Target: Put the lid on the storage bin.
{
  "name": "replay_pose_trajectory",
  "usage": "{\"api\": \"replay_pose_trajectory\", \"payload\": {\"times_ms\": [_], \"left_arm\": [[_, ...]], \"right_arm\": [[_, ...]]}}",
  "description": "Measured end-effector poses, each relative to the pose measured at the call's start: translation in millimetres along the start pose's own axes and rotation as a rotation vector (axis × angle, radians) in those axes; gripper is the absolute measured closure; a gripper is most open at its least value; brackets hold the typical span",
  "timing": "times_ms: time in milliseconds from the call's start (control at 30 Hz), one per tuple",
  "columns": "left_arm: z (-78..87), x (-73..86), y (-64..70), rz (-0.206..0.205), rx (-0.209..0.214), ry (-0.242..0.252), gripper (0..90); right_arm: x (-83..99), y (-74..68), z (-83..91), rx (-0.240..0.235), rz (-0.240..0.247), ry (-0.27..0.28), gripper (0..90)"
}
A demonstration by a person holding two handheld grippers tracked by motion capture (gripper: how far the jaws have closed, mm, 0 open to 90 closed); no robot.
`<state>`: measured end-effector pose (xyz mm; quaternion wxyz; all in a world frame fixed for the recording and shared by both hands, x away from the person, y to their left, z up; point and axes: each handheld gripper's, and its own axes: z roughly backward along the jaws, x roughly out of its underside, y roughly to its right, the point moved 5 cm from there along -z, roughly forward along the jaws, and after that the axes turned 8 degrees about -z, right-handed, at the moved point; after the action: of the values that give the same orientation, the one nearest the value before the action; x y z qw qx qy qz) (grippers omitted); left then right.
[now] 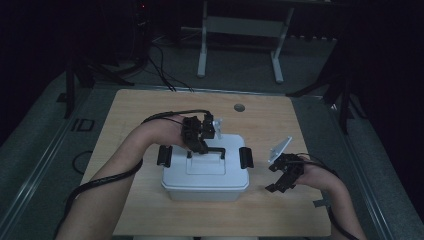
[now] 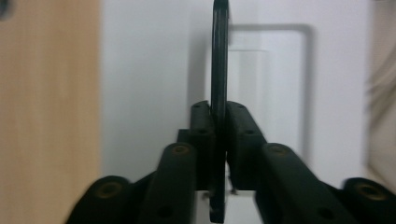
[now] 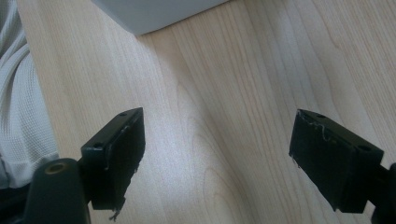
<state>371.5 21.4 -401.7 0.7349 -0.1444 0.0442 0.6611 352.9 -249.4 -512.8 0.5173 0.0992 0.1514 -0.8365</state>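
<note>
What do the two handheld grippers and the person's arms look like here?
Both the left gripper and right gripper are black, with blocky flat-faced jaws joined by brass-coloured pivots. Each carries a grey three-cornered plate on top and trails a black cable along the forearm. The forearms are bare, no sleeves.

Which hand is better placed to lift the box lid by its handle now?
Left. The left gripper is already shut on the black handle atop the white box. The right gripper hangs open over bare table beside it.
</note>
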Motion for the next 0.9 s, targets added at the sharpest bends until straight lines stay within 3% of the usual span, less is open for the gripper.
{"api": "replay_pose_trajectory", "payload": {"times_ms": [67,200,433,500,567,833,900], "left_arm": [[-1.3,2.1,0.2,-0.004,-0.020,-0.008,66.4],[-1.9,7.8,-4.4,0.024,-0.062,-0.006,52.4],[2.3,20.3,-2.8,0.067,-0.046,0.026,26.5],[3.0,26.5,-2.3,0.082,-0.043,0.033,24.6],[3.4,31.3,-0.6,0.085,-0.069,0.044,19.8],[2.1,50.5,7.5,0.112,-0.072,0.083,15.5],[4.2,61.3,9.7,0.135,-0.066,0.109,15.4]], "right_arm": [[0.2,0.0,0.0,-0.001,-0.001,0.001,17.9],[0.6,0.2,-0.6,-0.001,-0.002,0.000,17.9],[0.0,-1.2,-1.8,-0.006,-0.003,-0.003,17.9],[-0.2,-1.2,-1.7,-0.007,-0.002,-0.003,17.9],[-0.4,-1.0,-1.8,-0.005,-0.001,-0.004,17.9],[-1.0,-1.0,-1.3,-0.004,-0.004,0.001,17.9],[-0.9,-1.2,-0.6,-0.001,-0.006,0.006,17.9]]}}
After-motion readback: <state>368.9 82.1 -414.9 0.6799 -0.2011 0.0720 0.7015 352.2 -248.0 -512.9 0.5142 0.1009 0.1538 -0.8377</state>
